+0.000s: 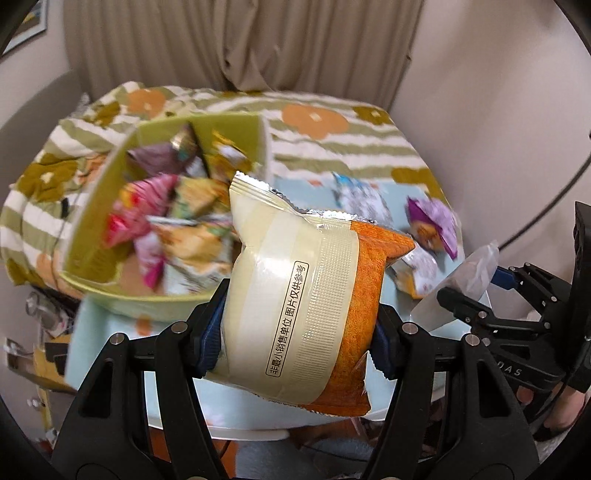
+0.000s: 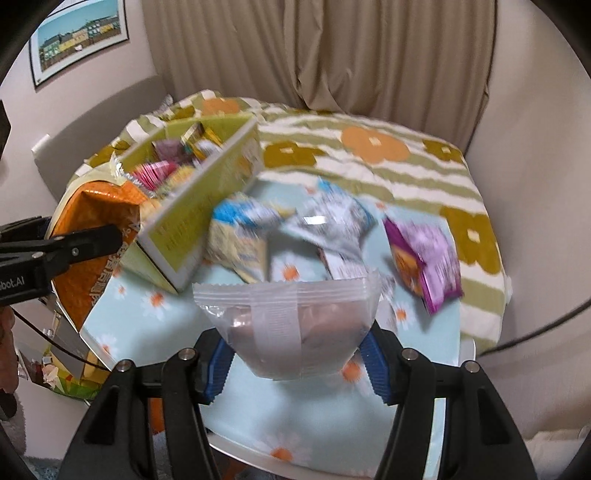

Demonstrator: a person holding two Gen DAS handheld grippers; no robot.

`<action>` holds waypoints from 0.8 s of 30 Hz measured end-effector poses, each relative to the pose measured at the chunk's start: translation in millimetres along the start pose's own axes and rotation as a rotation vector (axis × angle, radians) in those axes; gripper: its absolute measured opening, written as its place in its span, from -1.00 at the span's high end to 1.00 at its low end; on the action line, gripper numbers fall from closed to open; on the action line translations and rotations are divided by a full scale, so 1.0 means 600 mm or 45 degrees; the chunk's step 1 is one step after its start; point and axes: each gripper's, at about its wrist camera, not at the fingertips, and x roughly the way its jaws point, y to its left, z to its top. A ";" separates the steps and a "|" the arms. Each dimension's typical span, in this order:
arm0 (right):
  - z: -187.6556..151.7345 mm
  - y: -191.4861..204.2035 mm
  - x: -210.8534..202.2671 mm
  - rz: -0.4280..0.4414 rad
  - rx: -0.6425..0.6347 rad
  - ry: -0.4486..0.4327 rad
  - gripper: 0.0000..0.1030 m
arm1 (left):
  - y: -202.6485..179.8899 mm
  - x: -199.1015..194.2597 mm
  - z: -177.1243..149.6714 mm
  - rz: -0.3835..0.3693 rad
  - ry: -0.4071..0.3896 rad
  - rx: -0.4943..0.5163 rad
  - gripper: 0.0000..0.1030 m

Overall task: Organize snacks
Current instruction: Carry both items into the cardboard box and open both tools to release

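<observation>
My left gripper [image 1: 295, 328] is shut on an orange and cream snack bag [image 1: 299, 295], held above the table in front of a green box [image 1: 207, 299] filled with several snack packets. My right gripper [image 2: 295, 354] is shut on a clear packet [image 2: 284, 328] with a brownish snack inside. In the right wrist view the green box [image 2: 192, 221] stands at the left, and the orange bag [image 2: 92, 221] shows beside it in the left gripper's fingers [image 2: 85, 245]. Loose packets lie on the table: a blue and yellow one [image 2: 240, 236], a silver one [image 2: 328, 221] and a purple one [image 2: 424, 258].
The table carries a light blue daisy cloth [image 2: 258, 417] over a green striped flower cloth [image 2: 369, 162]. A beige curtain [image 2: 314, 48] hangs behind it. A framed picture [image 2: 79, 35] is on the left wall. Clutter lies on the floor at lower left [image 2: 62, 380].
</observation>
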 end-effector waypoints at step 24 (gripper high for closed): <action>0.285 0.227 0.113 0.178 -0.067 -0.095 -0.11 | 0.324 0.107 0.168 0.059 0.076 -0.195 -0.26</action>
